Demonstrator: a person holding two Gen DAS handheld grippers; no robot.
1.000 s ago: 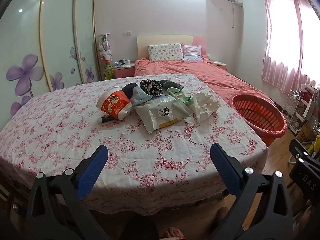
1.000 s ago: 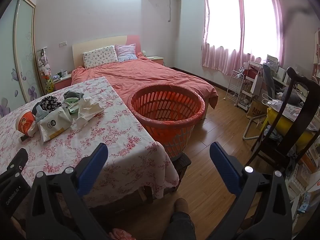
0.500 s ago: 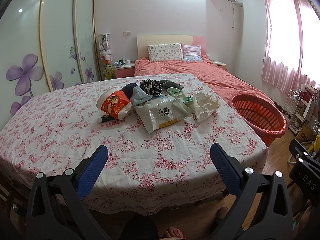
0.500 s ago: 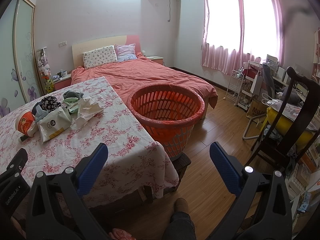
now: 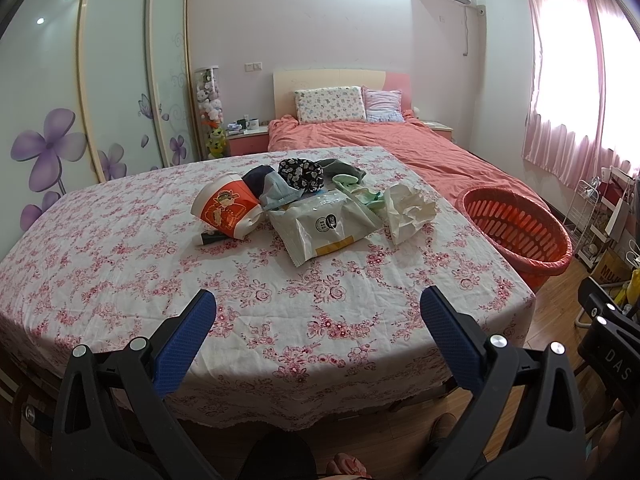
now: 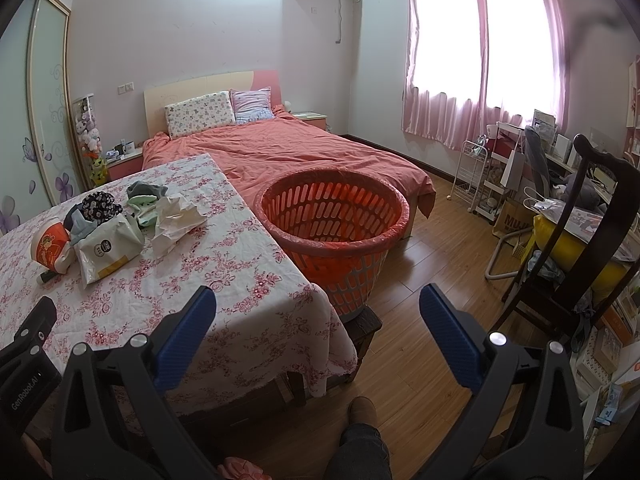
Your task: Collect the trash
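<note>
Floral tablecloth (image 5: 120, 264) covers the table. Left view: left gripper (image 5: 318, 310) spread wide, empty, at the near edge. Trash lies mid-table: orange paper cup (image 5: 226, 210) tipped over, white wrapper (image 5: 324, 226), crumpled paper (image 5: 408, 210) (touching or overlapping). Right view: right gripper (image 6: 318, 310) equally wide, empty, over the floor; orange basket (image 6: 336, 236) just beside the table's right edge.

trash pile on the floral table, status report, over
Left gripper, right gripper open, empty. Trash pile untouched on floral table. Round orange plastic basket beside table. Path clear.
</note>
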